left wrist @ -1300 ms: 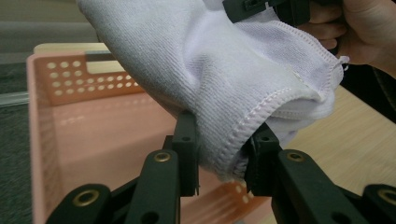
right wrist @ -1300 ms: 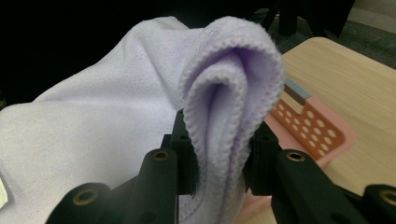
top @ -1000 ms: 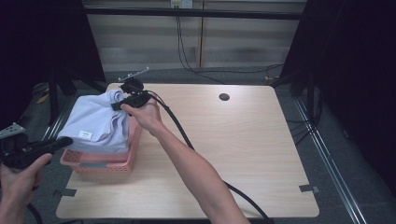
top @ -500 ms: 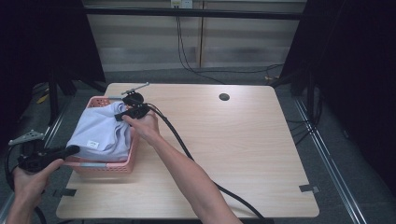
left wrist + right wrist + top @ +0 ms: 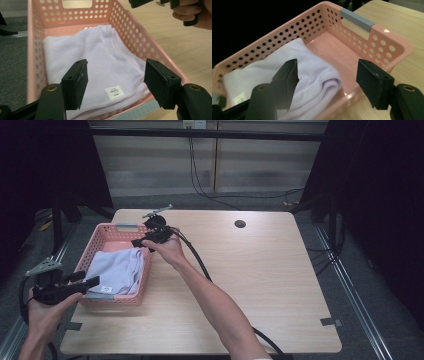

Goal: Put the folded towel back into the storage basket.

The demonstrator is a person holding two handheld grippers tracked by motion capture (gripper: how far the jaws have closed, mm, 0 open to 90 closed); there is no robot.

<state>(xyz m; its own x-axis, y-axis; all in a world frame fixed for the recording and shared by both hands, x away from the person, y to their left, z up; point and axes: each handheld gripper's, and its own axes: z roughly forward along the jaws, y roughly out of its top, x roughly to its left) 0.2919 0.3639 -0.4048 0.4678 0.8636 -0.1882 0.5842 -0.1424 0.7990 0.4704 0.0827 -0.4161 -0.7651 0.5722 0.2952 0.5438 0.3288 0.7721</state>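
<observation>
The folded white towel (image 5: 117, 270) lies in the pink basket (image 5: 120, 227) at the table's (image 5: 260, 270) left edge, and both the left gripper (image 5: 87, 281) and right gripper (image 5: 140, 242), jaws just opened wide and empty, should lift straight clear without snagging it.

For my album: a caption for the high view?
Open grippers flank a folded towel in a pink basket.

A pale wooden desk (image 5: 260, 285) is carrying a pink perforated basket (image 5: 102, 239) sitting at its left edge, while a dark round hole (image 5: 240, 224) is showing near its far edge and strips of grey tape (image 5: 332, 321) are lying at its near corners.
</observation>
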